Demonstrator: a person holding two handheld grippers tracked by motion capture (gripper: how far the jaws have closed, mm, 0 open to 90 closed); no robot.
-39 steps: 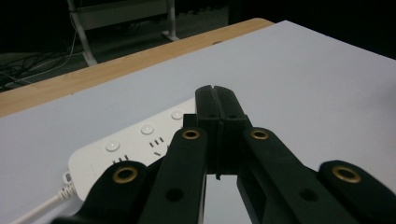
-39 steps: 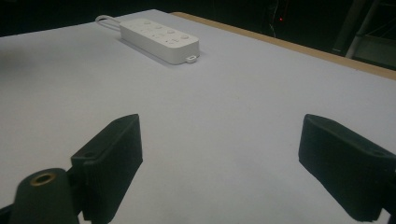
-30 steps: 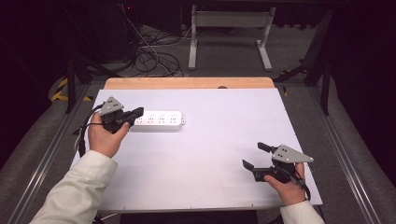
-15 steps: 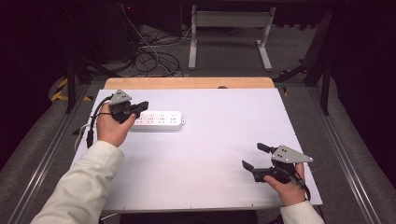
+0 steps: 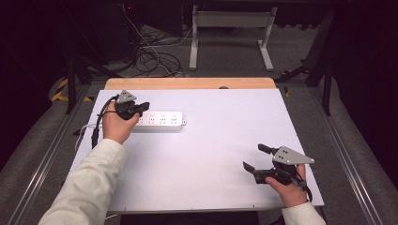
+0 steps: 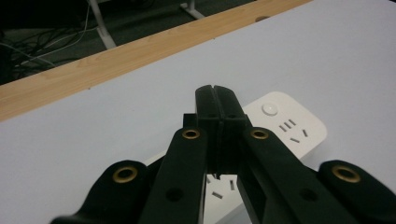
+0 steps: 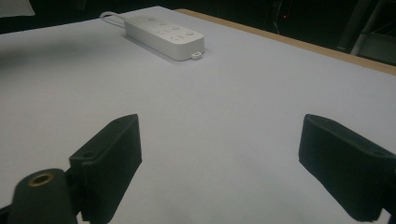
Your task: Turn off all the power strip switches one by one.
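Closed left gripper point(image 5: 141, 107) fingers over white plastic power strip point(image 5: 162, 120) at white worktop point(image 5: 211, 140) rear-left, right gripper point(image 5: 256, 157) open, well apart: off-centre press likely to skid strip.

**White power strip, flat on the table**

The power strip point(image 5: 158, 121) is a long white bar lying flat on the white table point(image 5: 211, 154), socket face up, near the far left part of the table and parallel to its wooden far edge (a round button sits at one end). Its white cord trails off toward the table's left edge.
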